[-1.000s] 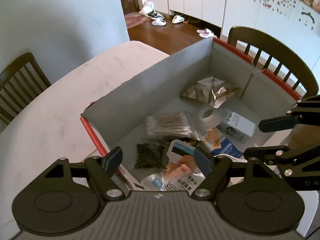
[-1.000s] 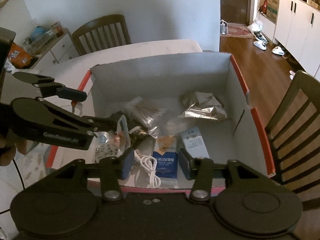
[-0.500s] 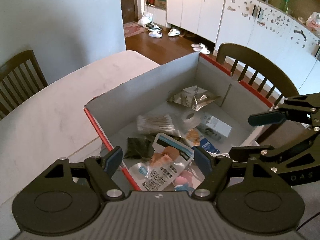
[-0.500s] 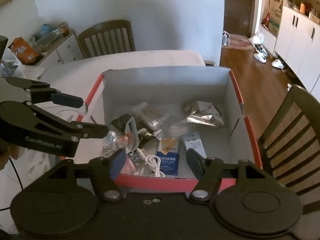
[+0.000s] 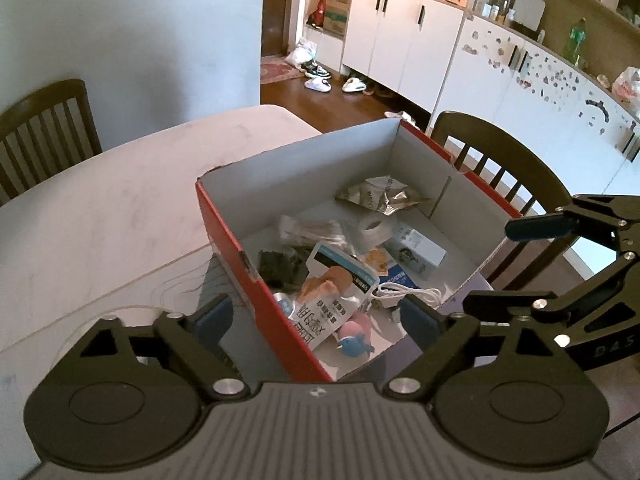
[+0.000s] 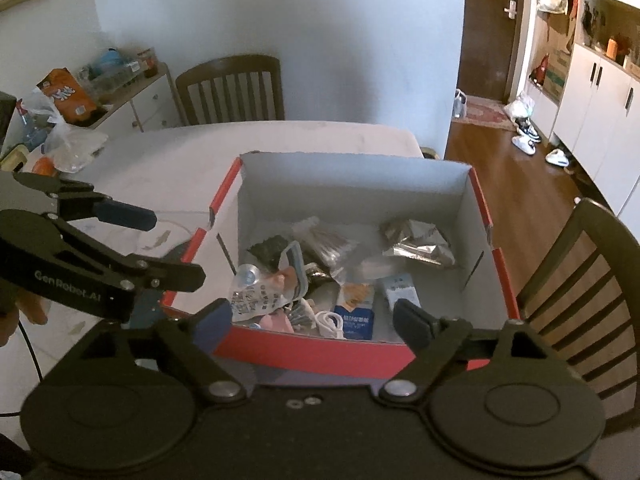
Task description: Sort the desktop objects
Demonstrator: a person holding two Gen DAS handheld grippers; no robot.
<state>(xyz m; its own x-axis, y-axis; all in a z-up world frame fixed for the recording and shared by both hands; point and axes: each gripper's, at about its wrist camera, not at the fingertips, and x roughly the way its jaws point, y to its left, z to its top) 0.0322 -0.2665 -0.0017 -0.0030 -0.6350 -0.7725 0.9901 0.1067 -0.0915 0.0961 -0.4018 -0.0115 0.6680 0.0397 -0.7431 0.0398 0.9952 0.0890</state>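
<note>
Red cardboard box (image 5: pixel 280 276), pale matte inside, on white marble-look table (image 5: pixel 100 216). Inside: crinkled foil pouch (image 5: pixel 380 196) at 1 o'clock, glossy printed sachet (image 5: pixel 332 304), coiled white cable (image 5: pixel 408 294). Left gripper (image 5: pixel 316 320) at 6 o'clock, jaws apart, empty. Right gripper (image 6: pixel 312 316) above near rim, jaws apart, empty.

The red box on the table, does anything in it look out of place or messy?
Yes. The red box holds a loose heap. A printed pouch leans over other items, a white cable lies loosely coiled, and a crumpled foil bag sits apart near the back.
</note>
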